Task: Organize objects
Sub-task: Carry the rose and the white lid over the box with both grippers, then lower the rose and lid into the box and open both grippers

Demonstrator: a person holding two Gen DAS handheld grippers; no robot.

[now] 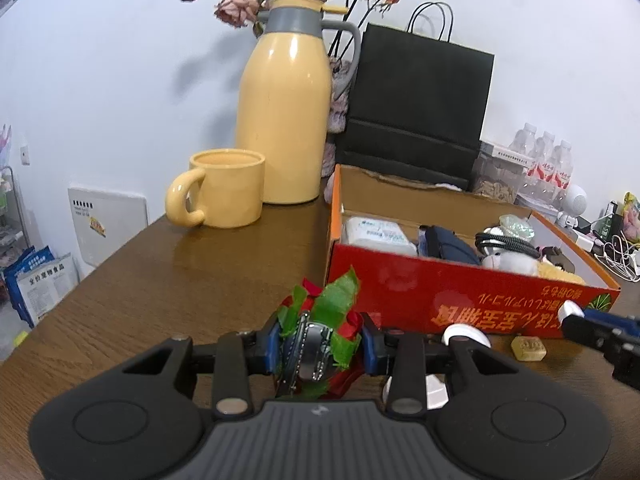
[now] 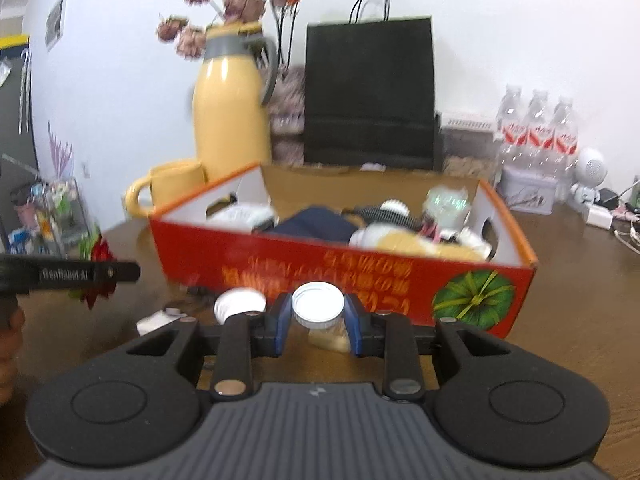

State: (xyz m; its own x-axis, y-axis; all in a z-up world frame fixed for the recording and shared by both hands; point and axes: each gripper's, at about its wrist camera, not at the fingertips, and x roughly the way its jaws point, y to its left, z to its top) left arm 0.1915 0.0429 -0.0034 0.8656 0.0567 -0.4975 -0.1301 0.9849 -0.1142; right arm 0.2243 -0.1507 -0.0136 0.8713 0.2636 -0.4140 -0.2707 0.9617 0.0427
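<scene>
We hold two finds for open red cardboard box (image 2: 384, 276) on brown wooden tabletop (image 1: 168, 276) — left gripper (image 1: 320, 346) clamped on red-and-green artificial flower (image 1: 320, 320), right gripper (image 2: 318, 322) clamped on white round plastic lid (image 2: 318, 306), just before box's front wall. Next, we judge: carry each over rim, release inside.

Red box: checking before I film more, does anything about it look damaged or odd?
The red box has a torn, ragged back rim, and its printed lettering reads upside down from the grippers' side. Otherwise it sits flat on the table.
</scene>
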